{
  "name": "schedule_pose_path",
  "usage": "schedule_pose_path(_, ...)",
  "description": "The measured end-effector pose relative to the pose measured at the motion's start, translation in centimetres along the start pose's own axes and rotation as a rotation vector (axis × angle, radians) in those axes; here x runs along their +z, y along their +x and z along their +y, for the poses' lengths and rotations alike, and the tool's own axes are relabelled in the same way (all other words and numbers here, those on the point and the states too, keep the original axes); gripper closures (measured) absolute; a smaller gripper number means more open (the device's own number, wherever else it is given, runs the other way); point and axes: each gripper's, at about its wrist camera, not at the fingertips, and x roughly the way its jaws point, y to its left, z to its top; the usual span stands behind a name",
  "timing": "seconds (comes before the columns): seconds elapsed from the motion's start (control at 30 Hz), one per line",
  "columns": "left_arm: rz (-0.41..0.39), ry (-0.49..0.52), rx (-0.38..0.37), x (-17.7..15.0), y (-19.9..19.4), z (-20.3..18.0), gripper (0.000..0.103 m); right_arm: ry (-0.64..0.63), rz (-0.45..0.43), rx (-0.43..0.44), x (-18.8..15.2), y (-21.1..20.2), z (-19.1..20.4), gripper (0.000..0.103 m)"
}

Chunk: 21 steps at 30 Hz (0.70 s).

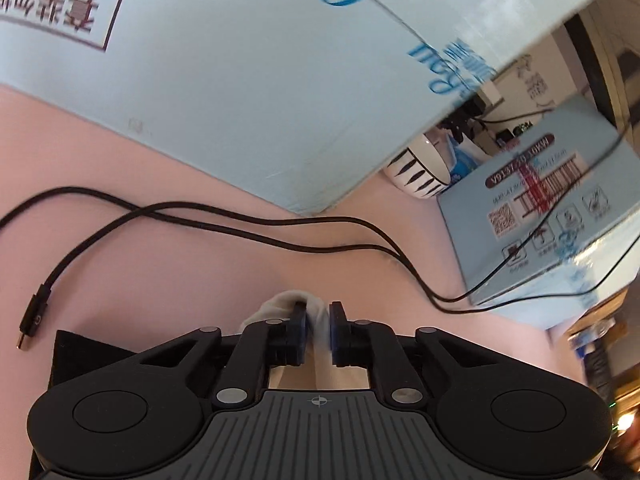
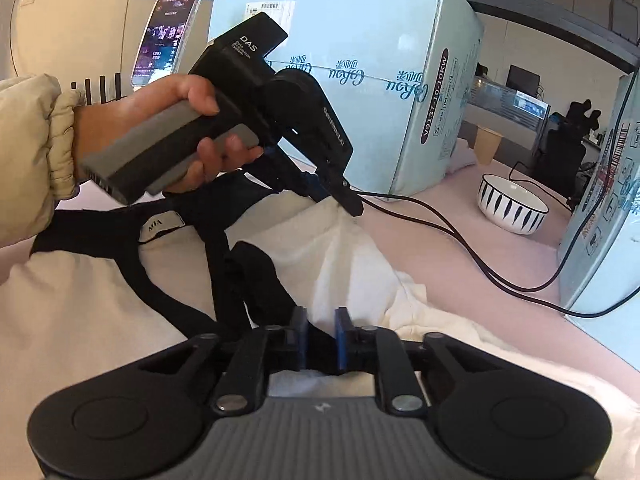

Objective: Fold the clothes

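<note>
A white garment with black trim point(image 2: 328, 248) lies on the pink table point(image 2: 460, 272). My left gripper point(image 1: 319, 320) is shut on a bunched fold of the white cloth point(image 1: 280, 304), held just above the table. It shows in the right wrist view point(image 2: 344, 198) too, pinching the garment's far edge and lifting it. My right gripper point(image 2: 321, 332) is shut on the white cloth next to a black strap point(image 2: 256, 272) at the near edge. A collar label point(image 2: 160, 226) shows on the left.
A large light-blue carton point(image 2: 348, 80) stands behind the garment, another carton point(image 1: 552, 208) at the right. A black-and-white bowl point(image 2: 512, 204) sits between them. Black cables point(image 1: 240, 224) cross the pink table. A phone point(image 2: 164, 36) and a paper cup point(image 2: 486, 146) stand at the back.
</note>
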Motion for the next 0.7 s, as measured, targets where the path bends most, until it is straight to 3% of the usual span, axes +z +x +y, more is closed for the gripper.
schedule_pose_path(0.03,-0.004,-0.039,-0.04,0.1,-1.3,0.3,0.035,0.037,-0.038,0.012,0.1,-1.1,-0.1,0.051)
schedule_pose_path(0.07,-0.009,-0.079,-0.08,0.2,-2.5,0.6,0.021,0.075,-0.044,0.015,0.1,-1.5,-0.2,0.044)
schedule_pose_path(0.13,-0.024,-0.081,-0.112,-0.1,-5.3,0.6,0.021,0.151,-0.034,0.015,0.0,-1.9,-0.4,0.04)
schedule_pose_path(0.2,-0.072,-0.01,-0.066,-1.5,-8.4,-0.2,0.021,0.174,0.094,-0.024,-1.2,0.3,0.2,0.035)
schedule_pose_path(0.23,-0.078,0.021,-0.047,-2.4,-9.5,-0.6,0.021,0.186,0.105,-0.046,-1.5,0.3,0.5,0.035)
schedule_pose_path(0.3,-0.021,0.076,0.0,-5.1,-11.0,-1.7,0.021,0.264,0.071,-0.054,-1.5,-1.3,0.5,0.04)
schedule_pose_path(0.37,0.011,0.135,0.037,-8.0,-12.2,-2.2,0.021,0.395,0.022,0.001,-1.5,-3.9,0.2,0.037)
schedule_pose_path(0.43,0.039,0.206,0.077,-11.9,-13.9,-2.1,0.021,0.442,0.022,0.053,-2.2,-7.0,0.7,0.035)
schedule_pose_path(0.53,0.1,0.221,0.092,-16.3,-15.2,-0.3,0.021,0.434,0.165,0.02,-4.4,-7.4,1.9,0.032)
schedule_pose_path(0.67,0.045,0.291,0.074,-18.6,-16.2,0.6,0.02,0.269,0.098,-0.146,-6.1,-9.4,5.5,0.032)
schedule_pose_path(0.7,0.041,0.285,0.079,-18.7,-17.0,0.4,0.02,0.25,0.042,-0.106,-5.9,-11.1,6.2,0.032)
